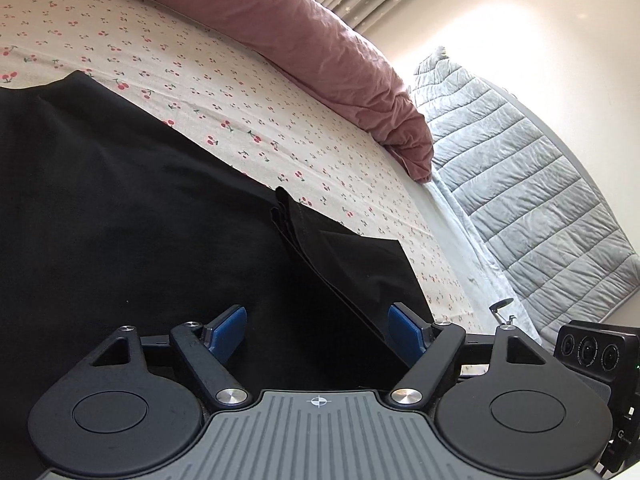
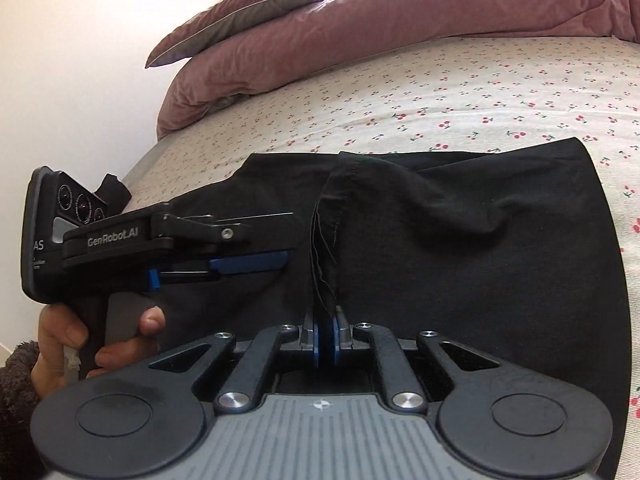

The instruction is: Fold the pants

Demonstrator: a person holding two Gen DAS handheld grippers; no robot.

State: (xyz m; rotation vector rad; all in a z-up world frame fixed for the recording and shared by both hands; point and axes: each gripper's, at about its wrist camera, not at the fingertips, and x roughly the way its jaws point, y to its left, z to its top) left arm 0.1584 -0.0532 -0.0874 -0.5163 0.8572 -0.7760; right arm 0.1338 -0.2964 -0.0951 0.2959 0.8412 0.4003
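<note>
Two hand-held grippers were seen over black pants spread on a bed covered by a cherry-print sheet. Much of the pants was cut off at the frame edges, and their dark folds were hard to make out. The right hand-held gripper was clenched on a raised hem edge with loose threads. The left hand-held gripper was held released, blue pads spread wide above the cloth, gripped by a hand. A pink duvet was bunched along the bed's far side.
</note>
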